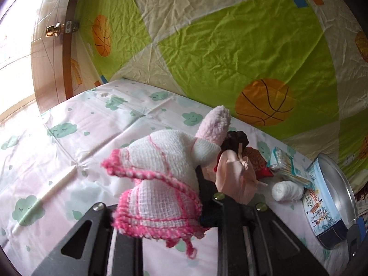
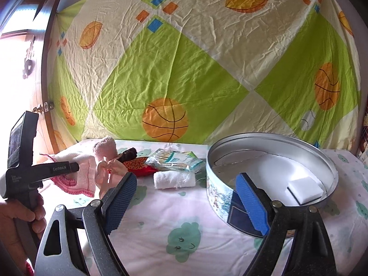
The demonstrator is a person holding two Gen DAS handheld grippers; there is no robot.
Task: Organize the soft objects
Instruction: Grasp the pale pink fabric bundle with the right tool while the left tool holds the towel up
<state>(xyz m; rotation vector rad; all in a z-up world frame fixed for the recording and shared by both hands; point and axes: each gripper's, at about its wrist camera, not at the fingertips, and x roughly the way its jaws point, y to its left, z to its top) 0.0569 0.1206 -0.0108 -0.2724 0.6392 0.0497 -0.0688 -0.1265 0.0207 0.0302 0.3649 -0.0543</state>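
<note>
The left gripper (image 1: 161, 197) is seen clamped on a white knitted cloth with pink trim (image 1: 158, 184), which is bunched between the closed fingers at the left end of the bed (image 1: 57, 161). Beside it, a pale pink fluffy piece (image 2: 104, 148), a doll in a peach dress (image 2: 108, 168), a red and gold pouch (image 2: 138, 164), a packet of cotton swabs (image 2: 174, 159) and a rolled white towel (image 2: 173, 179) are found lying in a loose cluster. To the right, the round tin (image 2: 271, 138) is found open, with only a white sponge block (image 2: 304, 189) inside. The task is therefore judged to be at an early stage: one item placed, one in hand, the rest outstanding.

The right gripper (image 2: 186, 201) is held with its blue pads wide apart and nothing between them, near the tin's front wall.

The left wrist view shows the grip on the cloth closely, but the tin only at its edge; its contents are not visible there. The right wrist view supplies the tin's interior, the left tool from outside and the person's hand (image 2: 18, 216) on its handle. Whether the cloth is clear of the bed cannot be settled, though it appears lifted.
</note>
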